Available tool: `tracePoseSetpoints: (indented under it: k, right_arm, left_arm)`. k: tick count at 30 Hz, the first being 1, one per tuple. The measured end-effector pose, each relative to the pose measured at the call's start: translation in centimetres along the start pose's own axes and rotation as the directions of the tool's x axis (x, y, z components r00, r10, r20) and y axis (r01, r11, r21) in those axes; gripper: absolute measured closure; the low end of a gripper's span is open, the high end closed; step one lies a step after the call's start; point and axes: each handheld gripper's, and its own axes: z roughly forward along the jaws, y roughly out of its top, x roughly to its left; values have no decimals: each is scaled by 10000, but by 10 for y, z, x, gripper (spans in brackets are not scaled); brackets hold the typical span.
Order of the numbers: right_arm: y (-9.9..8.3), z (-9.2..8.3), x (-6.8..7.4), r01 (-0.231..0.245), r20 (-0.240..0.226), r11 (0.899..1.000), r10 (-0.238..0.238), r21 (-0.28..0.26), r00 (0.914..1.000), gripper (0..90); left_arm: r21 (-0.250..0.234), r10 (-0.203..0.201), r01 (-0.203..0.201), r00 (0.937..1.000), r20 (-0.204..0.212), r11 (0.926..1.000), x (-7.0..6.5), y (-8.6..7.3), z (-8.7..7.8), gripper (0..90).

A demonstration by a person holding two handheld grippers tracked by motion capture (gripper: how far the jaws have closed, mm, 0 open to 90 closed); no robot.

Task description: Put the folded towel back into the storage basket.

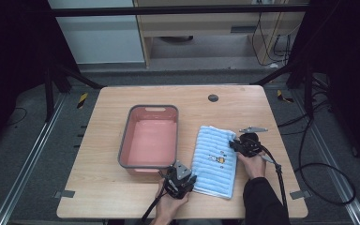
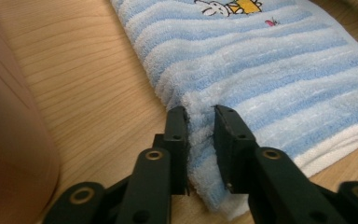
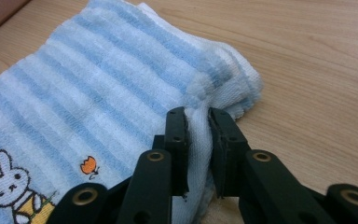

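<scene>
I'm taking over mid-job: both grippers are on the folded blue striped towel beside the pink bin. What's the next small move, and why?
Probably lift both hands together, a little and level. The left gripper pinches the towel at its near left corner, and the right gripper pinches its far right corner, cloth bunched between the jaws. The towel lies flat on the table, so an even rise should test both grips before carrying it toward the pink bin.
</scene>
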Motion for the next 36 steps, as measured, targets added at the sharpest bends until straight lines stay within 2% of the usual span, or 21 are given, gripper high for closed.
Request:
tracePoseSetpoints:
  k: [4,5,9,15,17,25,28,36]
  right_arm:
    - [0,-1,1,67,1,10000,-67,-53,10000,817]
    - [1,-2,2,273,36,9995,-272,-135,9996,820]
    - [2,-5,3,338,28,9991,-338,-257,9994,820]
    - [7,-17,6,407,-175,9957,-423,-828,9990,821]
    - [11,-25,8,549,-232,9921,-579,-1130,9981,822]
    - [21,-43,17,868,-231,9833,-916,-1600,9955,822]
    - [26,-50,21,1109,-160,9767,-1157,-1839,9931,822]
    - [33,-65,27,1082,-140,9679,-1143,-2267,9933,823]
  left_arm:
    - [-41,-29,29,10000,-79,10000,-1,0,0,820]
    - [-57,7,-8,9999,-118,10000,-2,0,-1,844]
    - [-119,-67,67,10000,-64,9999,-1,0,-1,859]
    - [-309,-80,81,10000,45,9995,-2,4,-8,865]
    - [-393,-41,45,10000,91,9992,-3,7,-12,865]
    - [-755,358,-352,9993,75,9965,-10,17,-28,866]
    - [-885,536,-531,9986,35,9947,-11,23,-38,867]
    - [-1234,673,-665,9977,19,9901,-11,33,-54,866]
